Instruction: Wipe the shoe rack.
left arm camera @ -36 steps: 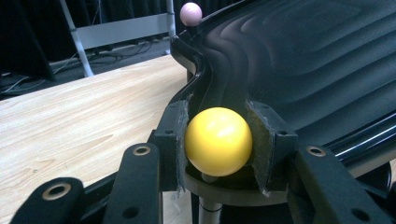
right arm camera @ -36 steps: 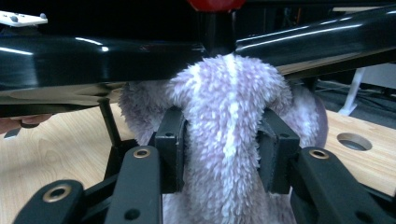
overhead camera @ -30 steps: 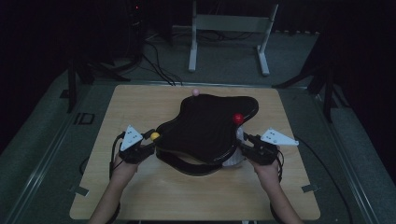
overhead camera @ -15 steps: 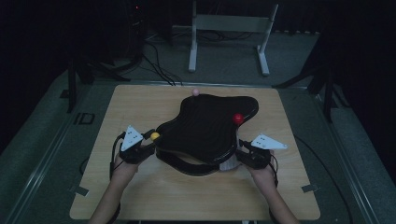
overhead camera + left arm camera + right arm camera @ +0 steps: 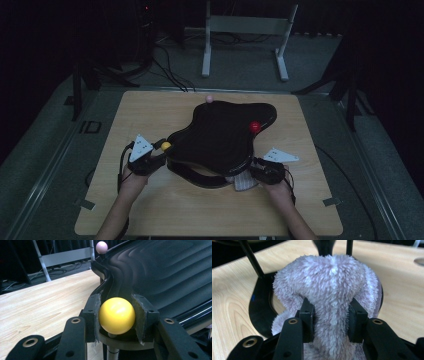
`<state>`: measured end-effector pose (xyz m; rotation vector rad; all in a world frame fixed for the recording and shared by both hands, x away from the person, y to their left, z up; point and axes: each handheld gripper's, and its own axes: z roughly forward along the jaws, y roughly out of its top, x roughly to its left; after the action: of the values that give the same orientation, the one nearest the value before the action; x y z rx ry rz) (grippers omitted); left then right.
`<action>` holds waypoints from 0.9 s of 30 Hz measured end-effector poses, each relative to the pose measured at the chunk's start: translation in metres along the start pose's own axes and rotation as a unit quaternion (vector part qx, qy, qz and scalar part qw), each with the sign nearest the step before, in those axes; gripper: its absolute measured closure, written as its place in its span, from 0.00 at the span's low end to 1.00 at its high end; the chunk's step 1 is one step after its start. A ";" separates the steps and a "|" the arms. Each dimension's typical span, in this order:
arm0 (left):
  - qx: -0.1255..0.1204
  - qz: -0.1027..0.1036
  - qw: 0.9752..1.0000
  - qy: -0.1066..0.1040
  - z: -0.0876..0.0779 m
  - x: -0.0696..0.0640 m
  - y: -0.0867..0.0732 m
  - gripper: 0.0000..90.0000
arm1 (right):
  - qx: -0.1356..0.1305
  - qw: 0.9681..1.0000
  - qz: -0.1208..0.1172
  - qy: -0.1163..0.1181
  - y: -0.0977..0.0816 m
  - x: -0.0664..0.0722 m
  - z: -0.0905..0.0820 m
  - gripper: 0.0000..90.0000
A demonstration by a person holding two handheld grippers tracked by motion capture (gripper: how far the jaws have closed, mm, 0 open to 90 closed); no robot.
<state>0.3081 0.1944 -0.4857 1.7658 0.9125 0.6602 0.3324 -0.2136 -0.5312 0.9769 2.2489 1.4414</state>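
On the tabletop, left gripper clamps the yellow ball at the black tray's edge while right gripper pinches fluffy cloth beneath it.

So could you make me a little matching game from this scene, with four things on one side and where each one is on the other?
Things:
1. yellow ball
2. fluffy cloth
3. red ball
4. pink ball

Places:
A. at the far edge of the black tray
B. pinched by the right gripper
C. on the right side of the tray
D. clamped by the left gripper

Pairs: 1-D, 2-B, 3-C, 4-A
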 end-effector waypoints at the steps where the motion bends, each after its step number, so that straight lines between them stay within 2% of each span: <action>1: 0.000 0.000 1.000 0.000 0.000 0.000 0.000 0.67 | 0.007 1.000 -0.003 -0.002 -0.001 0.000 0.001 0.71; 3: -0.001 0.000 1.000 0.000 0.000 0.000 0.000 0.67 | 0.021 1.000 -0.001 -0.003 -0.005 -0.001 0.004 0.71; 6: -0.001 -0.001 1.000 0.000 0.000 0.000 0.000 0.67 | 0.034 0.999 0.011 0.012 -0.009 -0.006 0.006 0.71; 11: -0.001 -0.001 1.000 0.001 0.000 0.000 0.000 0.67 | 0.043 0.999 0.007 0.004 -0.009 -0.003 0.006 0.71; 16: -0.002 0.000 1.000 0.000 0.000 0.000 -0.001 0.67 | 0.050 0.999 -0.017 0.004 -0.001 -0.005 -0.007 0.76; 23: -0.002 0.002 1.000 0.000 0.000 -0.001 -0.001 0.67 | 0.038 0.999 -0.011 -0.004 0.007 -0.008 -0.023 0.80; 27: -0.004 -0.001 1.000 -0.002 0.000 0.000 -0.001 0.67 | 0.011 1.000 -0.011 -0.011 0.015 -0.007 -0.037 0.81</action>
<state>0.3081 0.1944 -0.4868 1.7594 0.9073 0.6585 0.3226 -0.2396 -0.5017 0.9674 2.2571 1.3937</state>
